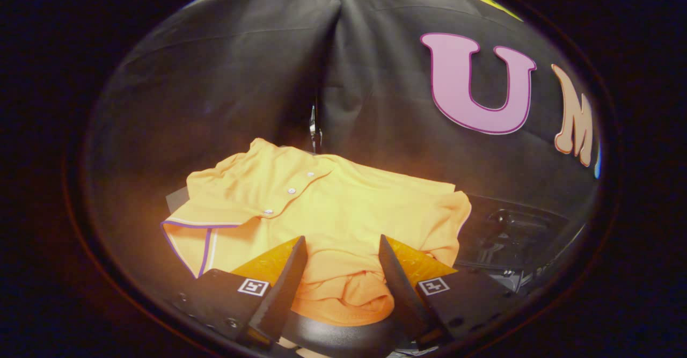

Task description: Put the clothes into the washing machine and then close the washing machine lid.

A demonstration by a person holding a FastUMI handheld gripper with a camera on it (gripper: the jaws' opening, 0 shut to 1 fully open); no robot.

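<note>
Orange cotton polo shirt with white buttons and purple-trimmed sleeve point(327, 207) lies spread flat, long axis crosswise to the fingers, collar pointing away toward the cloth wall. The black two-finger gripper point(343, 256) is spread apart, its hem bunched loosely between the fingers, ungrasped

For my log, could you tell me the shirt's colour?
Orange-yellow shirt, purple-trimmed collar; gripper view, between open gripper fingers.

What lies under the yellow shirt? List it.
A grey sheet's corner pokes out beside the shirt; what else lies beneath is covered. The tool is open, fingers either side of bunched fabric.
</note>
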